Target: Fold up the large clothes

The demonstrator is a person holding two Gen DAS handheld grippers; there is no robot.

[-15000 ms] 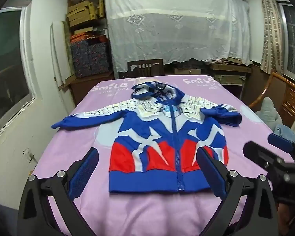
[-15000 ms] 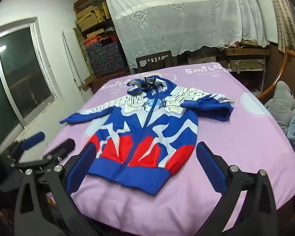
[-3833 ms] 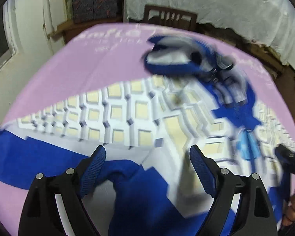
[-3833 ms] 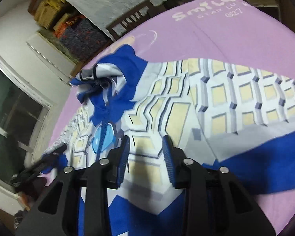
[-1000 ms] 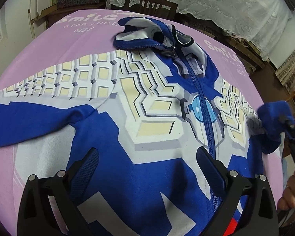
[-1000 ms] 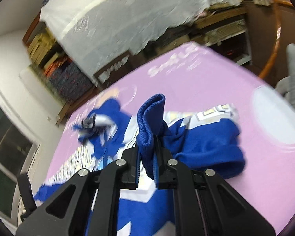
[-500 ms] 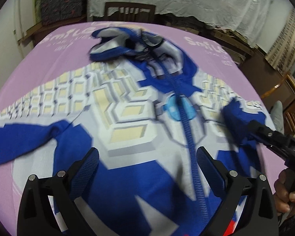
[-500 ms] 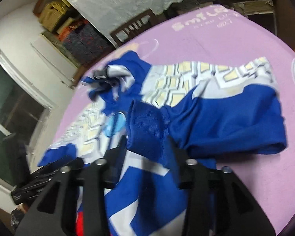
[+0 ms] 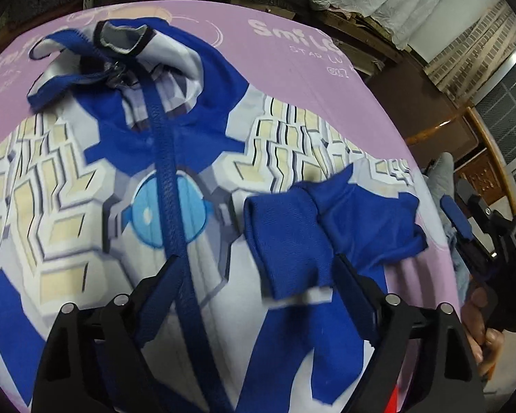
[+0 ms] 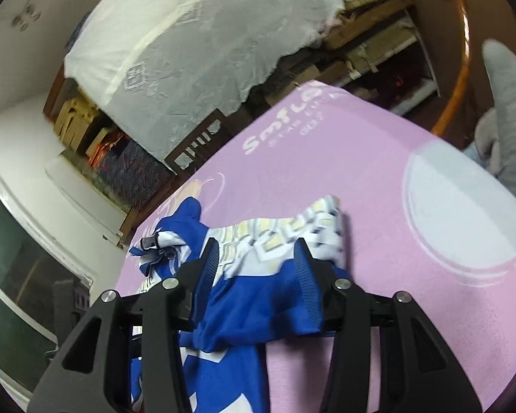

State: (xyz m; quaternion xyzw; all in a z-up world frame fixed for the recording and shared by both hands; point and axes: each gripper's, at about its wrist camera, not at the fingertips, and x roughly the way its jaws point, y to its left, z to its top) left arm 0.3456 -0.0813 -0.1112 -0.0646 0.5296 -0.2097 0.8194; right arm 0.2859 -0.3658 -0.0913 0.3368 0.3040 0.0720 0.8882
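Hoodie [image 9: 175, 179] lies front-up and zipped on the pink table cover [image 9: 292, 79], hood toward the far end. Its right sleeve [image 9: 309, 227] is folded in across the chest, cuff resting just beside the zip [image 9: 168, 172]; the other sleeve runs out of the left wrist view.

It looks soft, light and limp, so it will likely sag and crease wherever it is lifted and will not hold a shape unsupported. The ribbed cuff and hem seem the firmest places to pinch, since they are thicker and less likely to slide out of the pads. The printed panels look smooth and probably slippery, so a shallow pinch there may slip.

Left gripper [image 9: 258, 292] hovers low over the chest, tilted down, fingers wide apart and holding nothing. Right gripper [image 10: 258, 268] sits at the hoodie's right edge, angled over the folded sleeve, jaws apart with blue cloth lying loose between them, not clamped.
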